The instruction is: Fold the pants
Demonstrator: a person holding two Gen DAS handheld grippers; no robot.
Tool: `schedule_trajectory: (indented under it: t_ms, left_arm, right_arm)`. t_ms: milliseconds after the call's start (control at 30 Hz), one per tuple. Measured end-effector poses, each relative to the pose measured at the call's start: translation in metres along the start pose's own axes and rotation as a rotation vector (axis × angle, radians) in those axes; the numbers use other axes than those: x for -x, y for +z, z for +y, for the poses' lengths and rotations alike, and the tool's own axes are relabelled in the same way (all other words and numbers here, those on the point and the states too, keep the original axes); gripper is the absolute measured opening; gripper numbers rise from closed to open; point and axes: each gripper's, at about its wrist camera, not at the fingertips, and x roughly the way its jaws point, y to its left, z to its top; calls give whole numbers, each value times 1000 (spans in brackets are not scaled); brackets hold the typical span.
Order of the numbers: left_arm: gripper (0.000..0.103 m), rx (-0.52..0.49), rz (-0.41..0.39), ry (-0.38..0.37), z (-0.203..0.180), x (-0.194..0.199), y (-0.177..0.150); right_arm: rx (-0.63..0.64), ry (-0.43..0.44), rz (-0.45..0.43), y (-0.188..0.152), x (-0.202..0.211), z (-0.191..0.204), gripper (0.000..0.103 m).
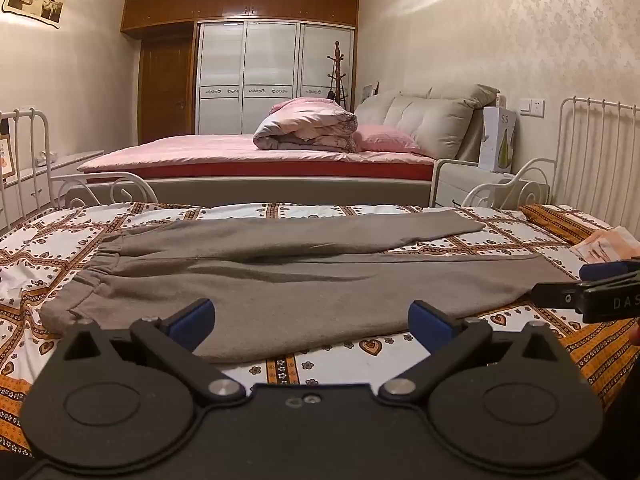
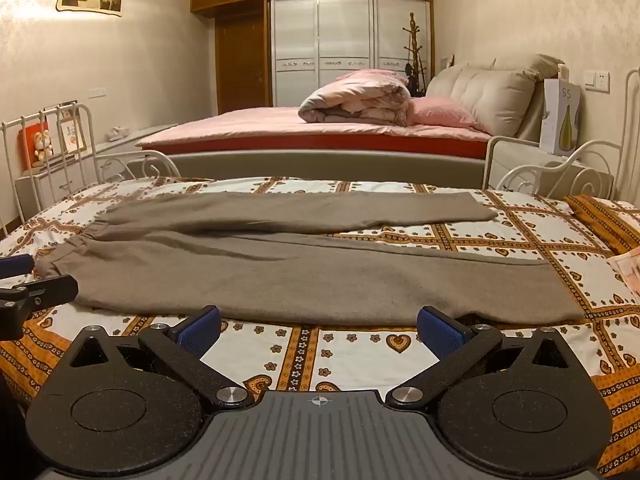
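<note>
White box (image 2: 560, 118) beside the far bed: "S5" printed near its top. Right gripper (image 1: 600, 292), black finger: letters "DAS", cut off by the frame edge.

Right claw (image 1: 600, 284) cut off by the frame edge; pants (image 1: 280, 280) near hem behind left claw (image 1: 312, 322).

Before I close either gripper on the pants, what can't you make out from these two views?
- Pants: the near edge under the left gripper is hidden by its body in the left view.
- Right gripper: cut off by the right edge in the left view; the hand holding it is unseen.
- Waistband: partly behind the left gripper's fingers in the right view.
- Folded paper on the bedspread: cut by the edge, print unreadable.
</note>
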Motion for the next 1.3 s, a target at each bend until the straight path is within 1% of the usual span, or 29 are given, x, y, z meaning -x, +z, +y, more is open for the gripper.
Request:
schedule_trajectory:
  t_ms: [33, 67, 400, 1300]
  left_arm:
    - [97, -3, -18, 0, 0, 1, -1]
    - [97, -4, -6, -1, 0, 1, 0]
    - [97, -4, -1, 4, 1, 0, -1]
    - [97, -6, -1, 5, 1, -1, 0]
  right_arm:
    - [-1, 0, 6, 0, 0, 0, 103]
    - [0, 1, 2, 0, 0, 0, 103]
    - [3, -2, -5, -1, 0, 0, 103]
    - [-1, -2, -9, 1, 2, 0, 103]
